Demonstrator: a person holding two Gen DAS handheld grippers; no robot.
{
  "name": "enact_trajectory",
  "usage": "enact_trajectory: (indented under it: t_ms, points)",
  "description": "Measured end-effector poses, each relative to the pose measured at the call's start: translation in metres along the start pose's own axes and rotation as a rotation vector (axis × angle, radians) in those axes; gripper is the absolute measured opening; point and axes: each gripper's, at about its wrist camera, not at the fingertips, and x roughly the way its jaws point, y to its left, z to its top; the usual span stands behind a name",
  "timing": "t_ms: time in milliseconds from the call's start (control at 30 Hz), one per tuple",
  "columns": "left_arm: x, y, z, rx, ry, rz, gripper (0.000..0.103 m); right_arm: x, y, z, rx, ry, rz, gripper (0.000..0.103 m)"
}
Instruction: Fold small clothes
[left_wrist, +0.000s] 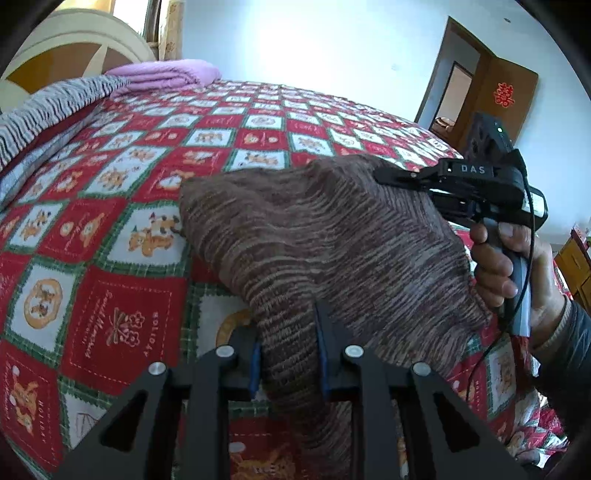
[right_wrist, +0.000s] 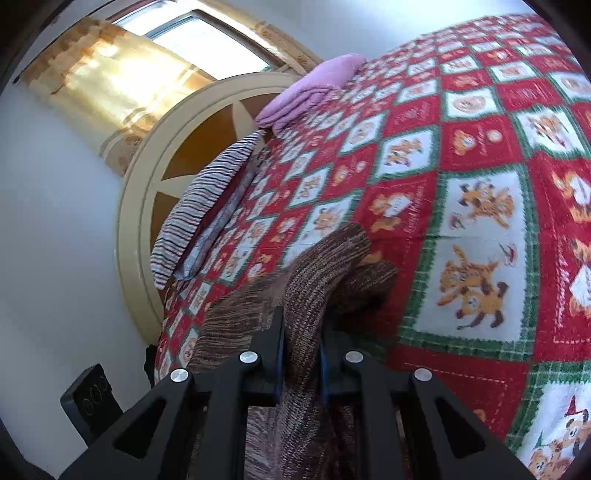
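Note:
A brown striped knit garment is held above the red patterned bed quilt, stretched between both grippers. My left gripper is shut on its near edge, the knit bunched between the blue pads. My right gripper shows in the left wrist view at the right, held by a hand, its fingers clamped on the far edge. In the right wrist view my right gripper is shut on a fold of the same garment, which hangs down toward the quilt.
A folded purple blanket and a striped pillow lie at the head of the bed by the round headboard. An open wooden door stands at the far right. A curtained window is behind the headboard.

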Motion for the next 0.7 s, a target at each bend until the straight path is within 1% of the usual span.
enact_trajectory:
  t_ms: [33, 67, 200, 267, 367, 500, 533, 567, 600, 633, 667, 700]
  points:
    - [0.002, 0.001, -0.001, -0.006, 0.004, 0.0, 0.028, 0.001, -0.004, -0.001, 0.012, 0.001, -0.006, 0.014]
    - [0.004, 0.003, -0.002, -0.01, 0.008, 0.004, 0.034, 0.001, -0.008, -0.002, 0.02, 0.003, -0.013, 0.014]
    - [0.011, 0.009, -0.004, -0.037, 0.019, 0.014, 0.045, 0.002, -0.024, -0.008, 0.059, 0.006, -0.028, 0.015]
    - [0.012, 0.011, -0.005, -0.043, 0.017, 0.03, 0.055, 0.004, -0.03, -0.011, 0.076, 0.015, -0.034, 0.015]
    - [0.013, 0.012, -0.006, -0.052, 0.018, 0.035, 0.061, 0.006, -0.032, -0.012, 0.08, 0.029, -0.056, 0.015]
    - [0.011, 0.014, -0.006, -0.052, 0.022, 0.042, 0.062, 0.011, -0.033, -0.014, 0.078, 0.047, -0.099, 0.016]
    - [0.009, 0.013, -0.005, -0.047, 0.017, 0.048, 0.062, 0.01, -0.034, -0.014, 0.085, 0.044, -0.095, 0.022]
    - [0.005, 0.012, -0.004, -0.041, 0.008, 0.057, 0.062, 0.009, -0.035, -0.015, 0.09, 0.043, -0.099, 0.026]
    - [0.0, 0.011, -0.002, -0.03, -0.011, 0.071, 0.062, 0.007, -0.037, -0.016, 0.101, 0.045, -0.11, 0.032]
    - [-0.004, 0.011, 0.0, -0.025, -0.028, 0.082, 0.065, 0.004, -0.039, -0.017, 0.115, 0.044, -0.11, 0.034]
    - [-0.009, 0.011, 0.003, -0.025, -0.051, 0.096, 0.072, -0.001, -0.039, -0.018, 0.125, 0.042, -0.112, 0.036]
    - [-0.012, 0.014, 0.005, -0.032, -0.071, 0.106, 0.075, -0.005, -0.038, -0.019, 0.127, 0.039, -0.118, 0.044]
